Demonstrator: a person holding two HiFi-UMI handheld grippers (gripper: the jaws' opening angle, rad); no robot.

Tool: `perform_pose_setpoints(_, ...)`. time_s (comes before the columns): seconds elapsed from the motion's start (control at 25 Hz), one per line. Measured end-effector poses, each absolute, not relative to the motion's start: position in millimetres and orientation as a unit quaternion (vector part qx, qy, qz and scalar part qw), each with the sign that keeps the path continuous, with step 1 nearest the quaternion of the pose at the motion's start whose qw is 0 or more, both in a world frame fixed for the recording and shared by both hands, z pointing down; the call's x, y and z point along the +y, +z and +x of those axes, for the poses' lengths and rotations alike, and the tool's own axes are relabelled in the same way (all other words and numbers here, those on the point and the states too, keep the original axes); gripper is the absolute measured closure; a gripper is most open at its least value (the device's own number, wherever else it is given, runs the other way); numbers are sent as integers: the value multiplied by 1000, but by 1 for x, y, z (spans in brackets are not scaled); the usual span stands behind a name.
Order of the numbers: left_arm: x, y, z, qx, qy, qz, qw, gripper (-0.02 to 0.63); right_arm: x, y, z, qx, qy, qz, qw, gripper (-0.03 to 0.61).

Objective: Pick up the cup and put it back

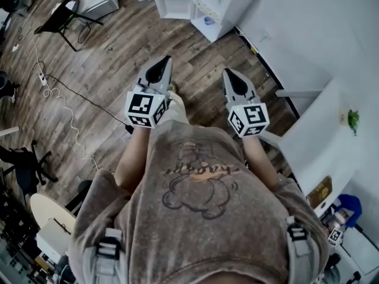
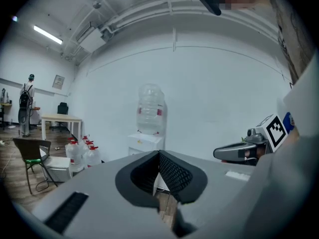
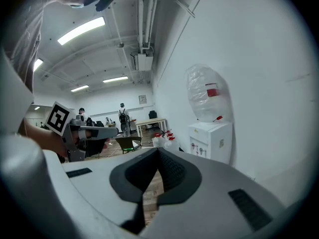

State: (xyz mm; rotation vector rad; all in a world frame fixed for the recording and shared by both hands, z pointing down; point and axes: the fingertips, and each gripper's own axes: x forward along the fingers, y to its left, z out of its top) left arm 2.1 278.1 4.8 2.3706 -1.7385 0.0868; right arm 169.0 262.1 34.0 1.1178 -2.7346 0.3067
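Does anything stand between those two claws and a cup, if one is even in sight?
No cup shows in any view. The left gripper and right gripper, both shut and empty, point toward the water dispenser; only wooden floor lies between.

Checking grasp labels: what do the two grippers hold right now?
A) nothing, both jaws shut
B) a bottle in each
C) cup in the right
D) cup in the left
A: the left gripper and right gripper each show jaws closed together, nothing between them.

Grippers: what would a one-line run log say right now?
left gripper: shut, empty | right gripper: shut, empty | cup: not seen | water cooler: ahead
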Motion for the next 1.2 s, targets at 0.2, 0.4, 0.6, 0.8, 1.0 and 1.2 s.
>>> perform_pose_setpoints(0.2, 211, 2, -33, -563, 38, 820, 99, 611, 198, 33, 137, -906, 107, 402, 82, 577)
perform_pose_setpoints(0.4, 150, 8, -59, -526, 53, 843, 101, 611, 142, 32, 113, -883, 116, 446, 86, 577)
perform_pose_setpoints(0.6, 96, 9, -74, -488, 57, 865, 98, 611, 98, 35, 98, -866, 122, 478, 88, 577)
perform_pose_setpoints(0.8, 58, 19, -76, -460, 60, 879, 107, 611, 70, 38, 93, -853, 126, 499, 86, 577)
perform_pose_setpoints(1.0, 27, 20, -76, -456, 52, 879, 127, 611, 44, 41, 92, -846, 131, 509, 89, 577)
perform_pose_setpoints(1.2, 4, 29, -73, -459, 48, 877, 135, 611, 23, 54, 97, -848, 139, 502, 93, 577)
